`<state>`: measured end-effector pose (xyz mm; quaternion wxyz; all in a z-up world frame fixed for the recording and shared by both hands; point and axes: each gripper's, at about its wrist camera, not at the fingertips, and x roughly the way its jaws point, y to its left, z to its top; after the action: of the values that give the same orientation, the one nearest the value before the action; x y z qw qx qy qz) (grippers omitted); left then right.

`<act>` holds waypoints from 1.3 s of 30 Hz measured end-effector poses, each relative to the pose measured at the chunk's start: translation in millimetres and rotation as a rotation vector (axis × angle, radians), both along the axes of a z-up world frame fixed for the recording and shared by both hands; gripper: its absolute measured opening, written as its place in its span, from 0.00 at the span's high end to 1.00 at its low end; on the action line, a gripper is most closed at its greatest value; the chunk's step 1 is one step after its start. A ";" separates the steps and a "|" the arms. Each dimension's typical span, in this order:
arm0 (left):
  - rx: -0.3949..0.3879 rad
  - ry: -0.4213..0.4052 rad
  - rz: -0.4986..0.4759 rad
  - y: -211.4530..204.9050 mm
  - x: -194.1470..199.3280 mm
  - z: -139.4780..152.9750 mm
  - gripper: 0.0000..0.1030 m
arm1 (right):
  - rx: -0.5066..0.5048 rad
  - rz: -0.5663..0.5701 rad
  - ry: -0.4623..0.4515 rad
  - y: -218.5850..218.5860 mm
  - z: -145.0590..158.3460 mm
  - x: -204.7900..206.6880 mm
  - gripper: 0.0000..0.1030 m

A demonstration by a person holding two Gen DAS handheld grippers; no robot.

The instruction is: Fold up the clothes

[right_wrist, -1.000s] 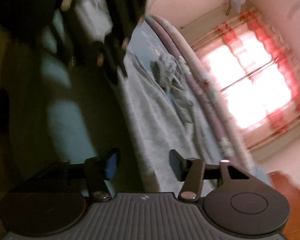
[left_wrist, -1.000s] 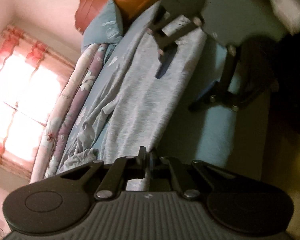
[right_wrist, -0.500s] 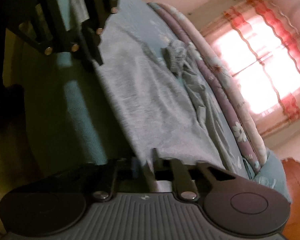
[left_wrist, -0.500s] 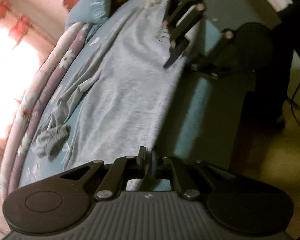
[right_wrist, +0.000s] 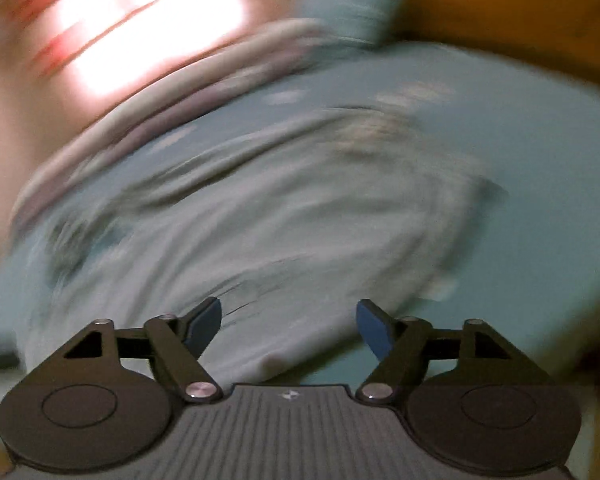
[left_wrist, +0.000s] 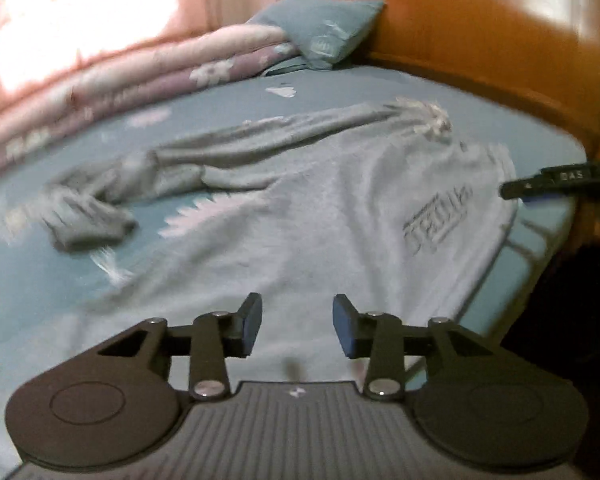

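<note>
Both tongs are hanging spread and empty over a grey sweatshirt lying on the bed.

The left tongs [left_wrist: 297, 326] are standing wide apart with nothing between their blue pads, hovering over the near hem of the grey sweatshirt [left_wrist: 340, 232], which is lying spread on the blue bed sheet [left_wrist: 40, 280] with its printed lettering showing and its right edge reaching the side of the bed. One sleeve [left_wrist: 228, 152] is trailing to the left, ending in a crumpled cuff. A rolled floral quilt [left_wrist: 120, 80] and a blue pillow [left_wrist: 324, 28] are lying along the far side, against the wooden headboard [left_wrist: 480, 32]. In the right wrist view, heavily blurred, the right tongs [right_wrist: 289, 326] are likewise gaping, holding nothing, above the sweatshirt's near edge [right_wrist: 280, 240].
</note>
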<state>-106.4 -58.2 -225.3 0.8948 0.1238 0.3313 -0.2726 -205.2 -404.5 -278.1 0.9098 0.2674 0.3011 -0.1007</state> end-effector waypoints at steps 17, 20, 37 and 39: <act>-0.177 0.251 0.190 -13.1 25.2 -51.5 0.38 | 0.152 -0.171 -0.014 -87.5 -46.0 48.3 0.57; -0.149 0.244 0.190 -17.1 21.6 -49.4 0.38 | 0.167 -0.159 -0.005 -95.6 -47.6 42.6 0.88; -0.193 0.184 0.302 4.7 26.2 -21.1 0.29 | 0.065 -0.230 -0.073 -67.8 -9.6 -13.7 0.37; -0.205 0.160 0.357 11.3 37.5 -14.6 0.28 | 0.010 -0.133 -0.082 -41.7 0.1 -5.2 0.35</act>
<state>-69.0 -46.9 -239.9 0.9076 -0.0505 0.3884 -0.1511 -210.4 -446.2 -278.0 0.9113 0.2951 0.2457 -0.1486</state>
